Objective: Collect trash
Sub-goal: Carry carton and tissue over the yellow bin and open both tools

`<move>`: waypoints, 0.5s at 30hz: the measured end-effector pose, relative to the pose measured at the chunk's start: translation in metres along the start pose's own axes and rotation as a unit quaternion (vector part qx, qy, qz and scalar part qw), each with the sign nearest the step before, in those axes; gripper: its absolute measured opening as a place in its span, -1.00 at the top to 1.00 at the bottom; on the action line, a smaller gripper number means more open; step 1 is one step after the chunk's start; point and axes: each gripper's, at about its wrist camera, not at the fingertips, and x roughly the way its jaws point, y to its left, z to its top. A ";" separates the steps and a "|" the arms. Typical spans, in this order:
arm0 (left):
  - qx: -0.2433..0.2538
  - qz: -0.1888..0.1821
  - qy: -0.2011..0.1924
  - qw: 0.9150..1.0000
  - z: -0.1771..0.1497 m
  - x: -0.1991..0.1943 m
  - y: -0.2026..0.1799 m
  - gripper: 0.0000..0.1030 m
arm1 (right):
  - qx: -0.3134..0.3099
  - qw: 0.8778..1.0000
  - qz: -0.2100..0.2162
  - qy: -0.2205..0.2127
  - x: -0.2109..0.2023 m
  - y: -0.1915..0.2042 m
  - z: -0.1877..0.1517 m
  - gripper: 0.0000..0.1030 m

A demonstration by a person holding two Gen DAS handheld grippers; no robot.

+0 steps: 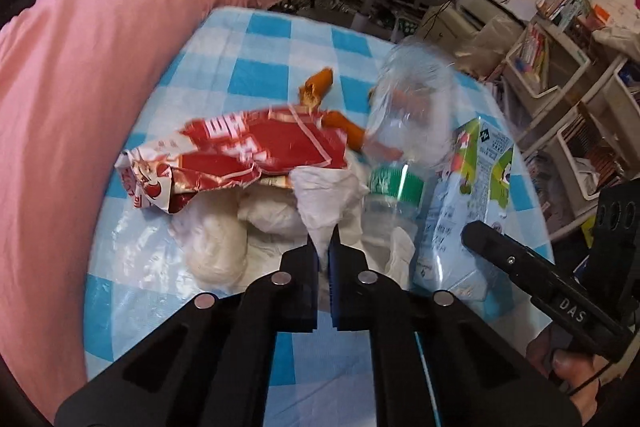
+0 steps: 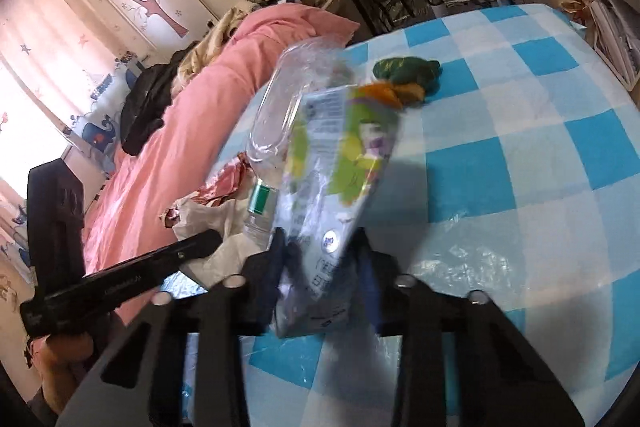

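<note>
While both pairs of fingers already have something between them, the step in hand is best done, I judge, by lifting each piece straight up and clear of the pile, slowly enough that nothing loose is dragged along.

The left gripper (image 1: 323, 241) has its fingers pressed together on a corner of a crumpled white plastic bag (image 1: 320, 199), which rises to a peak just ahead of the tips. That thin film could slip or tear, so a steady pull serves better than a jerk.

The right gripper (image 2: 320, 251) pinches a drink carton (image 2: 336, 167) between its fingers; the carton stands tilted up from the tips, pale blue and green with printed panels, its sides dented. How firmly the pads press is hard to tell, as the carton is blurred there.

Just left of the right fingers lies a clear plastic bottle (image 2: 280, 107) with a green label band, touching the carton. Beyond the left fingertips sits a red snack wrapper (image 1: 240, 155), torn and creased, resting on the white bag. Past it lie orange peel scraps (image 1: 318, 87). All of it rests on the blue checked cloth (image 1: 280, 39) over the worktop.
</note>
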 end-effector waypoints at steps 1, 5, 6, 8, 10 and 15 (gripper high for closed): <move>0.004 -0.004 -0.009 1.000 0.000 -0.006 -0.001 0.93 | -0.005 1.000 0.001 -0.002 -0.002 0.001 -0.001 0.48; 0.018 -0.013 -0.035 0.999 0.001 -0.031 -0.006 0.94 | -0.013 1.000 -0.001 -0.010 -0.012 0.000 -0.004 0.50; 0.020 -0.014 -0.039 0.999 0.001 -0.037 -0.006 0.93 | -0.013 1.000 0.005 -0.013 -0.016 0.000 -0.006 0.51; 0.022 -0.017 -0.051 0.998 0.000 -0.049 -0.003 0.94 | -0.021 0.999 0.018 -0.019 -0.024 0.003 -0.006 0.52; 0.023 -0.022 -0.060 0.998 -0.003 -0.060 0.000 0.94 | -0.036 0.998 0.036 -0.026 -0.035 0.010 -0.010 0.53; 0.030 -0.021 -0.076 0.996 -0.017 -0.087 0.008 0.94 | -0.082 0.993 0.082 -0.003 -0.048 0.033 -0.029 0.53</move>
